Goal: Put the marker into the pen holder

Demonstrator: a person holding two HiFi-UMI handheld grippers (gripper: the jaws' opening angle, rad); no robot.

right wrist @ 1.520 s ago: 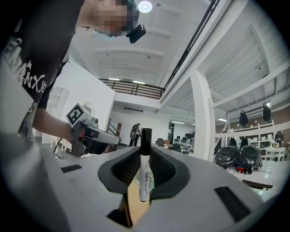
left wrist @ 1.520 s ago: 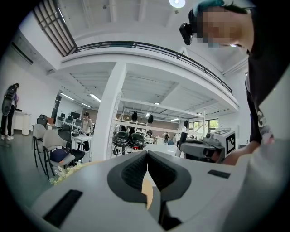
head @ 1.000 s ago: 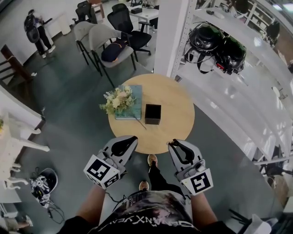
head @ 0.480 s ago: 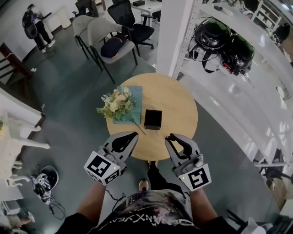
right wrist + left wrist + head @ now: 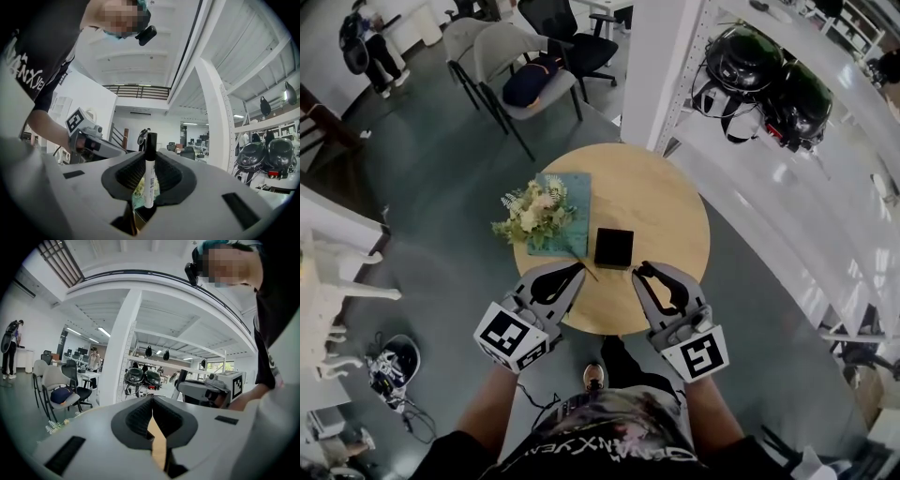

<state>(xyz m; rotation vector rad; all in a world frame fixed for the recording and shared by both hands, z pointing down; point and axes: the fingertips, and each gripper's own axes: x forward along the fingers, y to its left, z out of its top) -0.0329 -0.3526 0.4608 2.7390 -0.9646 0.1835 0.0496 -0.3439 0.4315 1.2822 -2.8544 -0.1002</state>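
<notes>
- The right gripper point(image 5: 643, 273) pinches the marker point(image 5: 148, 183) (white, with a black cap).
- The left gripper point(image 5: 152, 404) has its fingers pressed together, with nothing between them.
- The pen holder point(image 5: 613, 247) sits at 11 o'clock from the right gripper.

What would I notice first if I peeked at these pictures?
First you'd spot the right gripper, shut on a white marker with a black cap that stands upright between its jaws. Next comes the round wooden table below, with a bunch of flowers on its left side and the black pen holder near the middle, just ahead of the gripper.
</notes>
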